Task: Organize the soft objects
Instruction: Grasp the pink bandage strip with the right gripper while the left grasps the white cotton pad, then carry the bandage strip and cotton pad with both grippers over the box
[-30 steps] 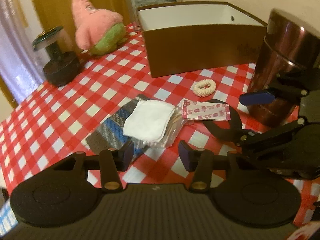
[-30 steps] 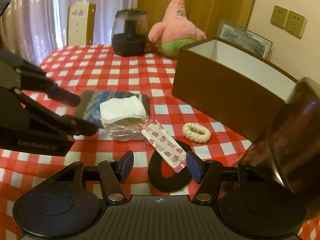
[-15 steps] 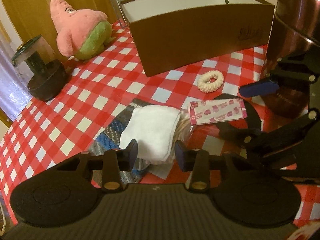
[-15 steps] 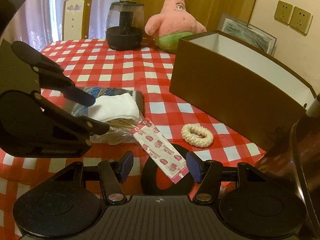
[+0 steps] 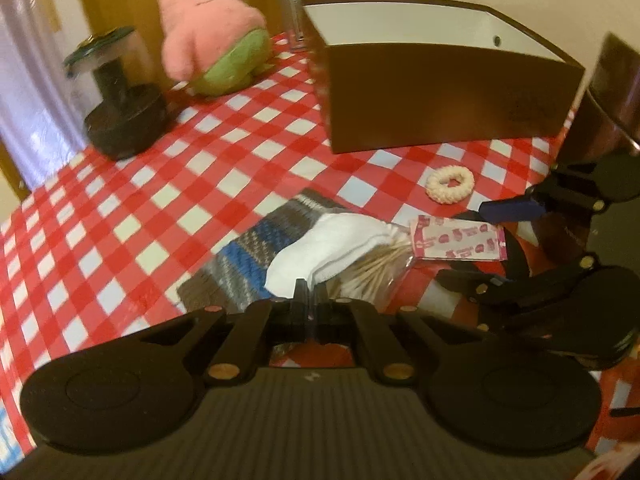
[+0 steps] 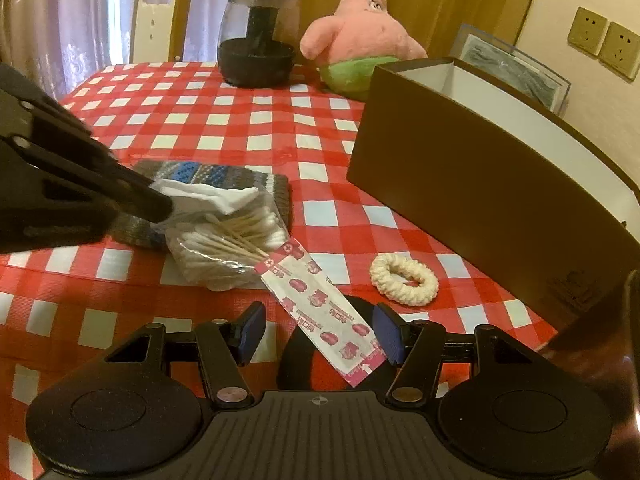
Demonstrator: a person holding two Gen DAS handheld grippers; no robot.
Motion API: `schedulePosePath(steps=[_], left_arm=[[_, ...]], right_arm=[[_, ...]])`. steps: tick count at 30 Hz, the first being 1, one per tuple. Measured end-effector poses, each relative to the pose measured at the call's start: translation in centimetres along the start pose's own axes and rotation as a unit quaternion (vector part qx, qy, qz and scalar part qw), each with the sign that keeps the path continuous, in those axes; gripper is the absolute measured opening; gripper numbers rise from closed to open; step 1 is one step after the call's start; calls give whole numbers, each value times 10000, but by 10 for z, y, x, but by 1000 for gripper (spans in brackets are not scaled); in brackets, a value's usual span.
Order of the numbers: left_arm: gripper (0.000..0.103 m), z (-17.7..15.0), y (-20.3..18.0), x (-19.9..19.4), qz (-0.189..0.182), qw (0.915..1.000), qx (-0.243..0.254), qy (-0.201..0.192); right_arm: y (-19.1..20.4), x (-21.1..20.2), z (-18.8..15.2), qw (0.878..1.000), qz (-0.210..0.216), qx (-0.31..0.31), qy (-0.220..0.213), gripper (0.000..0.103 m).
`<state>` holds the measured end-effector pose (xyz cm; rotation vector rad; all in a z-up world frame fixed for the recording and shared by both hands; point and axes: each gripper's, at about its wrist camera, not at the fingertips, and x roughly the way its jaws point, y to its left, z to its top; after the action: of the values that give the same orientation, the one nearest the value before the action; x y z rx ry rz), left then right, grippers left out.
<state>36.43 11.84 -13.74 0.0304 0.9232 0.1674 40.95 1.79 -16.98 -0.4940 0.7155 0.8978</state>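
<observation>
Red-and-white checked cloth covers the tabletop [image 6: 224, 120], with curtains, a chair and a wood-panelled wall behind it. Taking the brown box [image 6: 480, 184] as the landmark: its white inside looks bare in both views, so nothing seems to have been put away yet. Every soft thing lies outside it. The pink plush [image 6: 360, 36] sits past the box's far corner; the cream scrunchie [image 6: 403, 279] lies just in front of its long wall; the white cloth [image 5: 332, 244] rests further out from that wall on a bag of swabs [image 6: 232, 248], which in turn overlaps a knitted piece [image 6: 224, 176]. A plaster strip [image 6: 324, 312] runs from the swab bag toward the right gripper [image 6: 320, 334], lying partly over a black ring [image 6: 304, 360]. The left gripper [image 5: 309, 292] has its fingers together, clamped on the near edge of the white cloth, which appears slightly lifted at that end. The right gripper's fingers stand apart, holding nothing, either side of the strip's near end. Judging from this, the first pick is only just made, and the cloth, scrunchie, knit and perhaps the plush all remain to go in the box.
</observation>
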Motion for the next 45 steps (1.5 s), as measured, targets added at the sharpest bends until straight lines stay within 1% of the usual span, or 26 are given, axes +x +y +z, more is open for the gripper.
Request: schedulePosePath(steps=[5, 7, 8, 10, 12, 13, 14, 15, 22, 26, 29, 33, 38, 45], left_arm=[[2, -3, 9, -2, -34, 9993, -369, 102], [2, -4, 10, -1, -65, 9987, -481, 152], [2, -4, 9, 0, -61, 9986, -505, 169], [2, -4, 7, -1, -53, 9985, -513, 181], [2, -3, 5, -1, -59, 9985, -518, 189], [2, -2, 5, -1, -66, 9985, -521, 182], [2, -1, 4, -2, -78, 9984, -526, 166], [2, -1, 3, -3, -94, 9984, -532, 156], [2, 6, 0, -12, -192, 9976, -651, 101], [2, 8, -2, -21, -261, 9972, -698, -12], [2, 10, -4, -27, -254, 9971, -718, -28], [2, 9, -7, -35, -248, 9969, -746, 13], [2, 1, -11, -48, -377, 9955, -870, 30], [2, -6, -21, -66, -520, 9945, -911, 15]], right_arm=[[-4, 7, 1, 9999, 55, 81, 75, 59], [-5, 6, 0, 9999, 73, 85, 47, 49], [-6, 5, 0, 9999, 120, 90, 61, 40], [-7, 4, 0, 9998, 131, 150, 64, 35], [-10, 0, 0, 9995, 198, 236, 20, 27], [-10, -2, 0, 9994, 223, 258, -9, 21], [-11, -5, 1, 9993, 253, 276, -26, 8], [-11, -7, 1, 9991, 286, 302, -31, 6], [-15, -27, 4, 9972, 431, 582, -197, 3], [-16, -39, 7, 9960, 527, 665, -282, 2], [-16, -44, 6, 9949, 600, 776, -229, 2], [-17, -54, -3, 9925, 772, 937, -138, 2], [-19, -72, -20, 9889, 941, 1146, -3, 2], [-30, -101, -37, 9849, 1042, 1380, 46, 1]])
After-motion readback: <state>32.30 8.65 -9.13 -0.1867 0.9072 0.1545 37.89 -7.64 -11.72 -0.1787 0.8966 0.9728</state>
